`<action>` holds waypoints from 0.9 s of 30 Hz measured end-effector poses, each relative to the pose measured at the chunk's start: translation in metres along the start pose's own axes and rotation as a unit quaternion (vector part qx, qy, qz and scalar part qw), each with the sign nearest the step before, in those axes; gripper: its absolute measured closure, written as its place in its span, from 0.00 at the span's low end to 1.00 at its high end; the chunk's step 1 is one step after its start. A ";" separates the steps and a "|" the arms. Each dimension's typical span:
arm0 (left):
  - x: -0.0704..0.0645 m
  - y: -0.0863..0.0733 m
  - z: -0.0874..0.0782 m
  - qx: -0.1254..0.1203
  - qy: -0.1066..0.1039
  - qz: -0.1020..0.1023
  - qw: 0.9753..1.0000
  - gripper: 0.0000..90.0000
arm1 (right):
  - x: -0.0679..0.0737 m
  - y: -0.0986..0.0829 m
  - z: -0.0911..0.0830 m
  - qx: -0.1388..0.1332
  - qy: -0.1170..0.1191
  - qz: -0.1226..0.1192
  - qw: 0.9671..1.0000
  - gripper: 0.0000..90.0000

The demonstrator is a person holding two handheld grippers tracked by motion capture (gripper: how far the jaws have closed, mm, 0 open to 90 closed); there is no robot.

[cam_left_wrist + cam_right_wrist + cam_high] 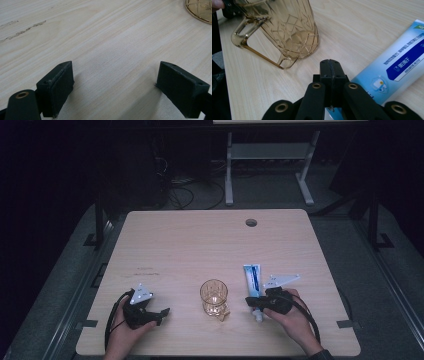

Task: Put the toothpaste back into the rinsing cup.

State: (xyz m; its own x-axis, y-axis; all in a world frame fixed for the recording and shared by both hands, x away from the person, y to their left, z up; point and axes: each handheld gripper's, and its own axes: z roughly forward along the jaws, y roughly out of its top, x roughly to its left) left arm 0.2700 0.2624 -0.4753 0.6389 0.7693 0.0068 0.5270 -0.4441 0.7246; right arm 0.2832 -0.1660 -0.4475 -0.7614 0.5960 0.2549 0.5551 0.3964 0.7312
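An amber glass mug (214, 296) with a cut pattern and a handle stands near the table's front middle; the right gripper view has it (287, 32) at upper left. A blue and white toothpaste tube (252, 277) lies flat just right of it, its cap end toward the person. My right gripper (249, 302) hovers over the tube's near end, jaws pressed together with nothing between them (331, 67), the tube (402, 62) beside and beneath. My left gripper (162, 312) rests left of the mug, open over bare wood (115, 72). The mug's base (200, 10) peeks in at that view's top right.
The light wooden table (200, 240) has a round cable hole (251, 222) near its far edge and faint scuff marks (145, 270) left of centre. A white desk frame (270, 150) and cables stand on the dark floor beyond.
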 end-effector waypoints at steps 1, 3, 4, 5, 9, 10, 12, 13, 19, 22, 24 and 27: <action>0.000 0.000 0.000 0.000 0.000 0.000 1.000 0.14 | 0.000 0.000 0.001 0.001 0.000 0.000 1.000 1.00; 0.000 0.000 0.000 0.000 0.000 0.000 1.000 0.14 | 0.000 -0.001 0.002 0.004 0.001 -0.001 1.000 1.00; 0.000 0.000 0.000 0.000 0.000 0.000 1.000 0.14 | 0.001 -0.001 0.003 0.005 0.001 0.000 1.000 1.00; 0.000 0.000 0.000 0.000 0.000 0.000 1.000 0.14 | 0.001 -0.002 0.003 0.006 0.001 0.000 1.000 1.00; 0.000 0.000 0.000 0.000 0.000 0.000 1.000 0.14 | -0.001 -0.004 0.005 0.013 -0.001 0.001 1.000 1.00; 0.000 0.000 0.000 0.000 0.000 0.000 1.000 0.14 | -0.001 -0.005 0.005 0.015 -0.002 0.000 1.000 1.00; 0.000 0.000 0.000 0.000 0.000 0.000 1.000 0.14 | -0.002 -0.006 0.005 0.015 -0.001 0.003 1.000 1.00; 0.000 0.000 0.000 0.000 -0.001 0.000 1.000 0.14 | -0.002 -0.006 0.005 0.015 -0.002 0.003 1.000 1.00; 0.000 0.000 0.000 0.000 -0.001 0.001 1.000 0.14 | -0.005 -0.008 0.003 0.015 -0.008 0.004 1.000 1.00; 0.000 0.000 -0.001 0.000 -0.001 0.002 1.000 0.14 | -0.007 -0.009 0.001 0.017 -0.012 0.006 1.000 1.00; 0.000 0.000 -0.001 0.001 -0.001 0.002 1.000 0.14 | -0.009 -0.010 -0.001 0.016 -0.017 0.004 1.000 1.00; 0.000 -0.001 -0.001 0.001 -0.002 0.002 1.000 0.14 | -0.011 -0.011 -0.003 0.017 -0.021 0.011 1.000 1.00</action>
State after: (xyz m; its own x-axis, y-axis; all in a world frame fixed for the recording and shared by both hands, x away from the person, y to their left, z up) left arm 0.2690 0.2626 -0.4752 0.6425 0.7663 0.0074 0.5254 -0.4475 0.7237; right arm 0.2846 -0.1790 -0.4568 -0.7351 0.6328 0.2431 0.5827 0.4067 0.7036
